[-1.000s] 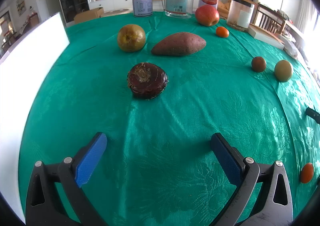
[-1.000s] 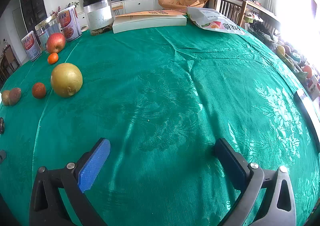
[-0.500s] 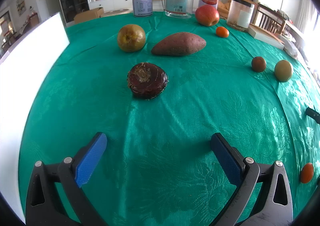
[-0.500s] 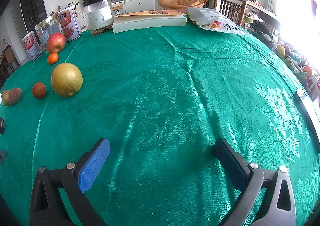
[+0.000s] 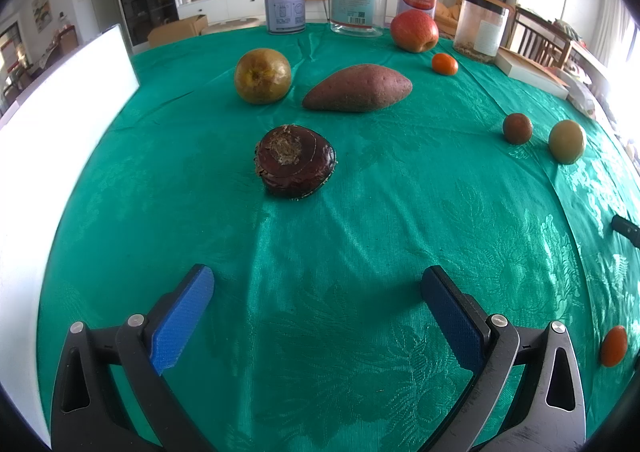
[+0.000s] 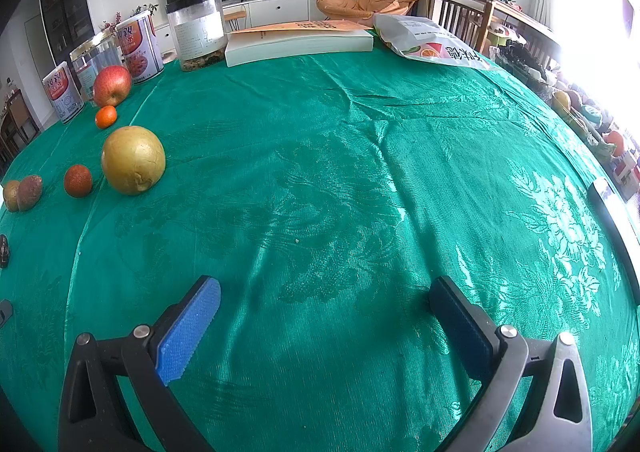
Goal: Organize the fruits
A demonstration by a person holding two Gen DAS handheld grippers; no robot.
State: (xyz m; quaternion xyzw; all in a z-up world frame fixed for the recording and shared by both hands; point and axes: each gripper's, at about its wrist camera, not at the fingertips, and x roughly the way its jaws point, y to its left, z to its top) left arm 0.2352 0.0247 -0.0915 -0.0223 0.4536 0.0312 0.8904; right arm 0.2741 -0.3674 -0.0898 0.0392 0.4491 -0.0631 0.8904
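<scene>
Across the lower edge of the left wrist view, left gripper [image 5: 318,288] sits jaws spread wide, holding nothing, above green tablecloth [image 5: 360,244]; dark water chestnut [image 5: 295,160] at frame centre, sweet potato [image 5: 357,88] and brown pear [image 5: 262,76] above it, red apple [image 5: 414,30] and small orange [image 5: 444,63] upper right. Right gripper [image 6: 326,294] likewise wide open and empty at the bottom of its view, bare cloth ahead; yellow pear [image 6: 133,159] and 1 reddish small fruit [image 6: 77,180] at middle left, well apart from the jaws.
</scene>
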